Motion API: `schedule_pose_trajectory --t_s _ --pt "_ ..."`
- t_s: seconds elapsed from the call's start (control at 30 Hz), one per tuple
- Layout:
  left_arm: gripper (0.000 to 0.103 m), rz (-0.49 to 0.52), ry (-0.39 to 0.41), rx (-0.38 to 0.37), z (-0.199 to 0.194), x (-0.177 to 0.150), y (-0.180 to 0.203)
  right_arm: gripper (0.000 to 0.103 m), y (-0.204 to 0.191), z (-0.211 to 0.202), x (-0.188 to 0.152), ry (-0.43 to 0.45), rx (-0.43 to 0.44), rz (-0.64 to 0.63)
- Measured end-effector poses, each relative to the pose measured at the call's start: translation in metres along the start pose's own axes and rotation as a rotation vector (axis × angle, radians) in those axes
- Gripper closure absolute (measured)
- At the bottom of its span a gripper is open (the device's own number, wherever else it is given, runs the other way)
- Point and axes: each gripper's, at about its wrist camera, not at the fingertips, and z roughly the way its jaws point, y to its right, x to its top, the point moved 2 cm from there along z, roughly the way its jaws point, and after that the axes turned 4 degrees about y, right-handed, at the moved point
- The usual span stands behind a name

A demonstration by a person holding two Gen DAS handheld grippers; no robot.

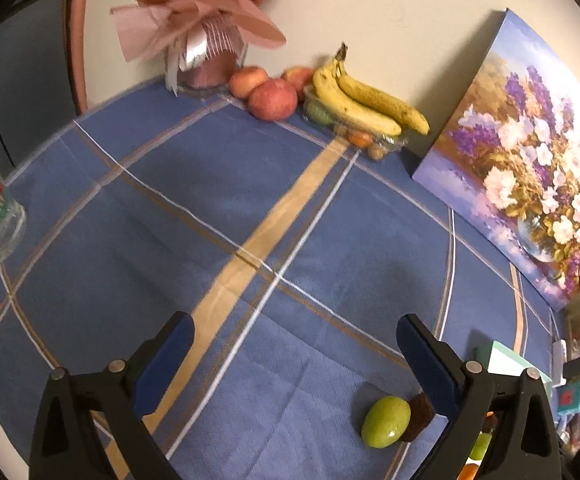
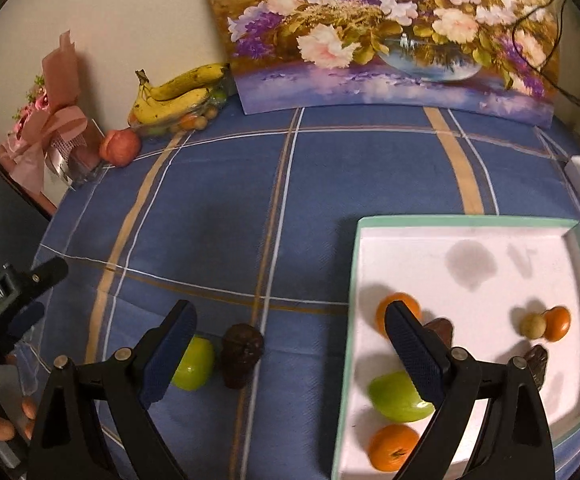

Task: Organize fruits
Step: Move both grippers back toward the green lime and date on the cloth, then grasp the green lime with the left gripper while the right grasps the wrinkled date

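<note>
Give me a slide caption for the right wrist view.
Open right gripper above dark fruit; tray partly filled.

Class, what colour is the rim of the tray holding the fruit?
Pale mint green, around a white inside; the tray shows best in the right wrist view.

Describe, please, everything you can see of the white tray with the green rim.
The white tray is shallow and rectangular, with a pale green rim and a smooth white floor. It lies flat on the blue checked tablecloth, to the right of the loose green fruit. Inside lie oranges, a green fruit, dark brown fruits and a small tan one. The right tongs hover open over its left edge.
</note>
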Motion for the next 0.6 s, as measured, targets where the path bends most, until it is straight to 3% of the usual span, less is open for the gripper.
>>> schedule_pose_trajectory --t_s 0.13,0.2,0.37,0.53,0.6 --pt "0.005 -0.011 -0.049 -0.017 0.011 -0.006 0.0 0.015 -0.004 0.006 -0.002 -0.021 -0.008 -0.004" --pt "0.007 -0.008 -0.07 -0.023 0.016 -0.009 0.002 0.033 -0.008 0.013 -0.005 -0.045 0.0 -0.009" --pt "0.01 0.013 -0.123 -0.036 0.029 -0.016 0.009 0.043 -0.015 0.031 -0.014 -0.114 0.011 -0.023" --pt "0.01 0.01 -0.166 -0.043 0.041 -0.022 0.013 0.044 -0.018 0.047 -0.023 -0.168 0.013 -0.016" --pt "0.01 0.006 -0.179 -0.044 0.044 -0.024 0.014 0.049 -0.018 0.051 -0.024 -0.18 0.017 -0.01"
